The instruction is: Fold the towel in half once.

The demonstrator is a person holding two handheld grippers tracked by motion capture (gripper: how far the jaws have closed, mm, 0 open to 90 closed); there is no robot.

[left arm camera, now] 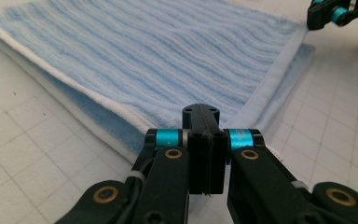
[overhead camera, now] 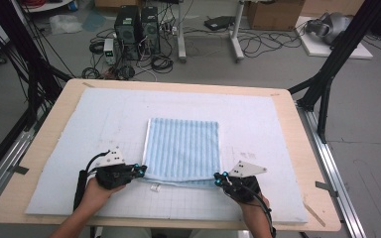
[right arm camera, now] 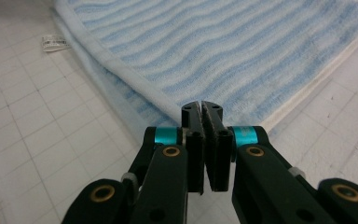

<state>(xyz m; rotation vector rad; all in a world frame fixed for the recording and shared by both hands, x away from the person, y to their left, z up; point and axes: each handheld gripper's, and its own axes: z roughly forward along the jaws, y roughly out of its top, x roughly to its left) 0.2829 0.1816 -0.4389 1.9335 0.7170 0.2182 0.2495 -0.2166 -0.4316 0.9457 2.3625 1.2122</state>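
Folded striped towel (overhead camera: 182,148) lying mid-worktop (overhead camera: 287,129); left hand-held gripper (overhead camera: 140,171) and right hand-held gripper (overhead camera: 219,179), jaws closed at its near corners, apparently pinching fabric; lift both evenly, keeping the edge taut

The folded towel (overhead camera: 183,148) lay mid-bench (overhead camera: 297,163) on the white mat (overhead camera: 99,114), the only thing in the way. Mat stretched bare left, right and beyond it. A small tag (overhead camera: 154,188) lay by its near edge.

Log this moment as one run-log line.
towel: folded, flat on mat | left gripper: shut at near-left corner | right gripper: shut at near-right corner
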